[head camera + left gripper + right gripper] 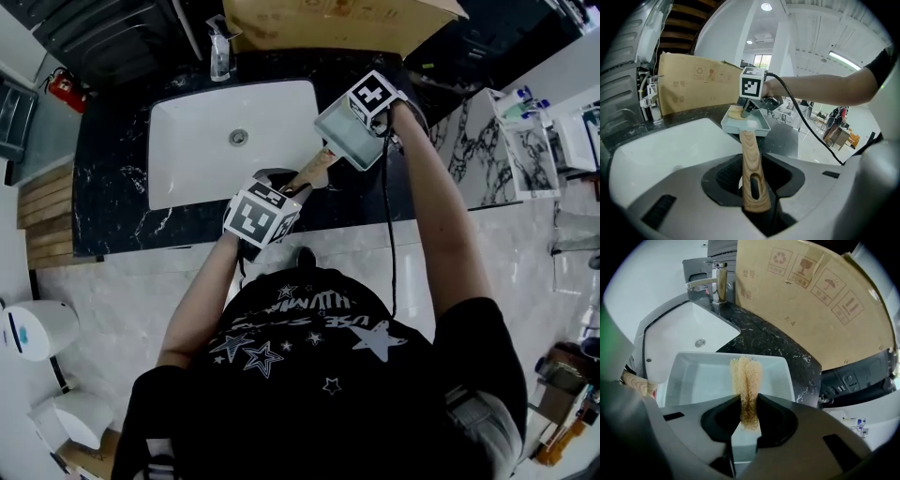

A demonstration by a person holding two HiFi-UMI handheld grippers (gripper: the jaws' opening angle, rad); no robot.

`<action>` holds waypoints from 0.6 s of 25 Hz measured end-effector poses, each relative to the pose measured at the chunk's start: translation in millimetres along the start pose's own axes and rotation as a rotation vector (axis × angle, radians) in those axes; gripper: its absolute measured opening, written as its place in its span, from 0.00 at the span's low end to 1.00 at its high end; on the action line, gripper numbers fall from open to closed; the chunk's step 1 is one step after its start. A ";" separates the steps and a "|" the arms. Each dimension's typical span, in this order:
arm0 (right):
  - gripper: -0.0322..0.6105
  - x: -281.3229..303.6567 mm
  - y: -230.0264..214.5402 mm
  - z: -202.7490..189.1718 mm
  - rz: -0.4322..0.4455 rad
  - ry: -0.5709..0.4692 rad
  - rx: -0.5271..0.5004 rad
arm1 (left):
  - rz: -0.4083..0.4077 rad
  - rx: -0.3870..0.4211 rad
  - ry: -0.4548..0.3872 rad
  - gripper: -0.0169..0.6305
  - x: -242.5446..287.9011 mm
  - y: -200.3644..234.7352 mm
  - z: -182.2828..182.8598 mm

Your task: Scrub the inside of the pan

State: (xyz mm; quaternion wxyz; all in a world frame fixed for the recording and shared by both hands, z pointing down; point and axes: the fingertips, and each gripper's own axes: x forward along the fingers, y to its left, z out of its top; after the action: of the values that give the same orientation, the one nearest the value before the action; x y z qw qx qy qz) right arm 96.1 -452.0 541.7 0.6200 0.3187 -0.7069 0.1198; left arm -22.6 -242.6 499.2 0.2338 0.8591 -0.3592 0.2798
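Note:
A square pale grey pan (339,142) with a wooden handle (309,173) is held over the dark counter just right of the sink. My left gripper (281,187) is shut on the handle (751,173), near its end with the hanging slot. My right gripper (364,120) reaches down into the pan (698,380), shut on a yellow mesh sponge (746,380) whose tip rests against the pan's floor. In the left gripper view the pan (745,127) sits straight ahead, with the sponge (736,112) and the right gripper (749,107) in its far left corner.
A white sink (225,141) with a drain lies left of the pan, and a chrome faucet (717,284) stands behind it. A soap bottle (219,52) and a large cardboard box (337,19) stand at the back of the black marble counter (112,187).

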 end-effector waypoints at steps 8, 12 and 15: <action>0.17 -6.6 33.3 -0.5 0.073 0.019 -0.020 | -0.013 0.005 0.000 0.24 0.5 -0.4 0.0; 0.18 -10.6 57.1 1.6 0.137 0.020 -0.050 | -0.017 0.003 -0.001 0.24 0.5 0.3 -0.7; 0.18 -14.2 73.1 2.2 0.185 0.022 -0.062 | -0.023 0.001 0.000 0.24 0.6 -0.2 -0.3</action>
State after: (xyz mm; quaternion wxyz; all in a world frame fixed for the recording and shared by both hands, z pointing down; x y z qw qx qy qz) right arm 50.9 -392.8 544.3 0.6235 0.2316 -0.7298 0.1581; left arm -22.2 -242.5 499.8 0.2365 0.8633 -0.3492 0.2772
